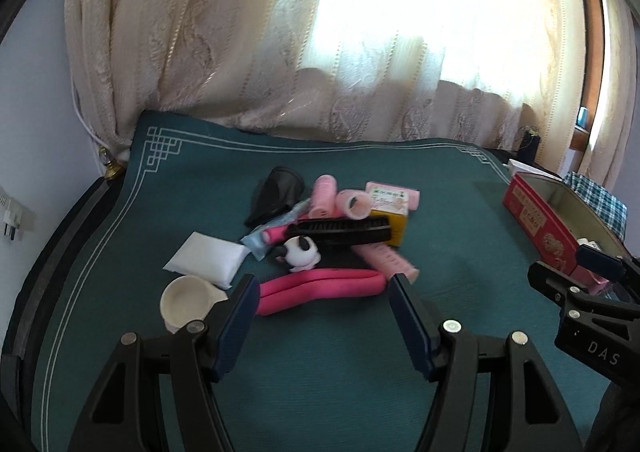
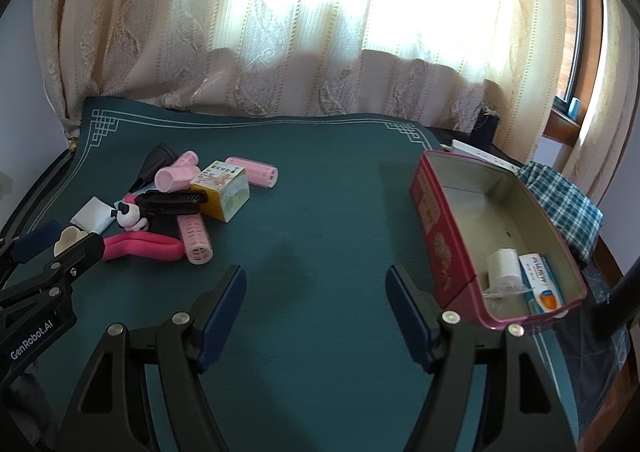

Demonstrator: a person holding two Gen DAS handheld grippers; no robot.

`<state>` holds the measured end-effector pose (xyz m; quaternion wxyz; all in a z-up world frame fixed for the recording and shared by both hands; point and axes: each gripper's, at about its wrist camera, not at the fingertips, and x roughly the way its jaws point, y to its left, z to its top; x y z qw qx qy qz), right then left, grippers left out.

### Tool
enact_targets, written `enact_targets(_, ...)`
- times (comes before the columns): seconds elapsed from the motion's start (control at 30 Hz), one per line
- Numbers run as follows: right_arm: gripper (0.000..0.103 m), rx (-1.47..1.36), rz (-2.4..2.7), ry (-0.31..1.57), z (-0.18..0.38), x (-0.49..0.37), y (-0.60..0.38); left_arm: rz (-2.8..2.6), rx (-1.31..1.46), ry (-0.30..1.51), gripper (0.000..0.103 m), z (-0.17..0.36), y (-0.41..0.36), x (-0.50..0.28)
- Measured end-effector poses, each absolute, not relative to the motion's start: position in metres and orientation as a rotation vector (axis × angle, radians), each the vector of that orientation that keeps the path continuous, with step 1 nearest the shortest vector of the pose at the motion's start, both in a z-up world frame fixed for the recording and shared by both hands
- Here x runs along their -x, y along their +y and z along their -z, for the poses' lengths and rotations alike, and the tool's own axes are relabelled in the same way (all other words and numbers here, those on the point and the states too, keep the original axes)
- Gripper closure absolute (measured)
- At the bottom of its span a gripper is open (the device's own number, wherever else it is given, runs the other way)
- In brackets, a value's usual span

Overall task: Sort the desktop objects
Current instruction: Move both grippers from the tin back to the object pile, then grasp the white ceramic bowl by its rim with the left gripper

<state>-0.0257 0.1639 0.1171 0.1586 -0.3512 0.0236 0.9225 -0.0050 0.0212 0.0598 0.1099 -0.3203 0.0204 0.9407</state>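
Okay, we read "GenRobot.AI" on the left gripper (image 2: 52, 244) body in the right wrist view and "DAS" on the right gripper (image 1: 576, 264) in the left view; box print stays illegible. Both grippers tilt down over the green mat (image 2: 320, 219), jaws released, nothing between them. We see the clutter pile (image 1: 320, 236) far left of centre, the red tin (image 2: 448, 236) at right holding a white roll (image 2: 503, 264) and blue box (image 2: 540, 282).

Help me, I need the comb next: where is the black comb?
In the left wrist view the black comb lies mid-pile on the green mat, just behind the panda toy, against the yellow box.
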Motion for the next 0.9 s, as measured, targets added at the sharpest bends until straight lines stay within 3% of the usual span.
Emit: enact_targets(0.9, 0.025, 1.150, -2.680, 0.165, -0.090, 0.061, 0.155, -2.852, 1.087, -0.001, 0.035, -0.036, -0.040, 0.033)
